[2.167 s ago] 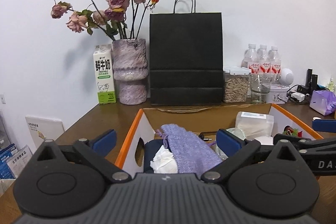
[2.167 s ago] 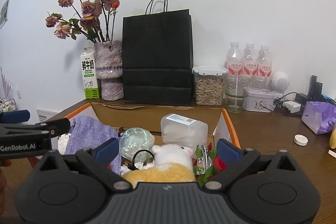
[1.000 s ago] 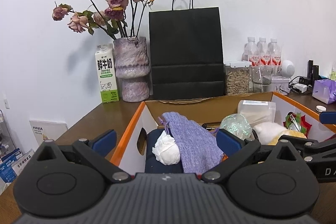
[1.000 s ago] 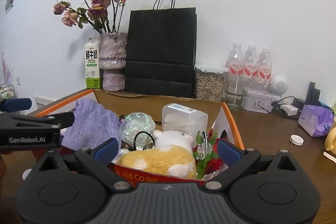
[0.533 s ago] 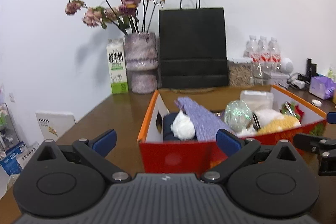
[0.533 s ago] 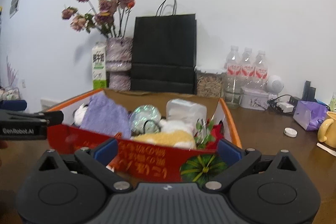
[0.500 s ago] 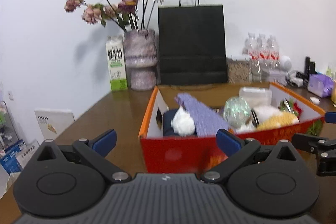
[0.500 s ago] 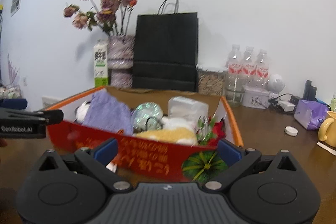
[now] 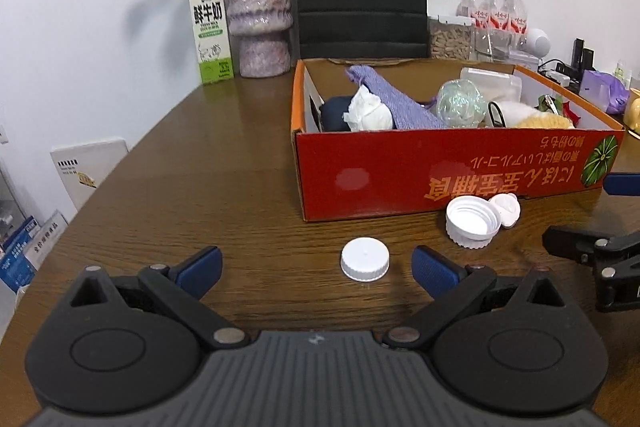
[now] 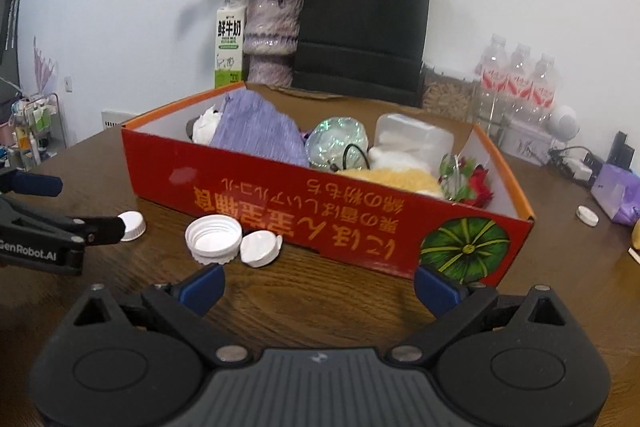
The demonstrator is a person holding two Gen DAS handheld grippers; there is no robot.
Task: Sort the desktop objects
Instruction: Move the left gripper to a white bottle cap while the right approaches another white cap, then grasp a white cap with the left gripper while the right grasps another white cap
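left wrist: left gripper [image 9: 316, 265] spread wide, empty, facing small white plastic screw cap [image 9: 365, 259] near table's front edge, before red cardboard box [image 9: 440, 175]; right wrist: right gripper [image 10: 318, 285] likewise unclenched, empty; next, likely closing on cap.

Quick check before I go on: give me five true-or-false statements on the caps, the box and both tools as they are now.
1. Three white caps lie on the table in front of the red box. True: a lone cap, an upturned cap and a small cap.
2. The left tool is shut on the lone cap. False: it is open, with the cap lying between its fingers.
3. The red box is empty. False: it holds a purple cloth and other things.
4. The right tool is open. True.
5. The milk carton lies on its side. False: it stands upright.
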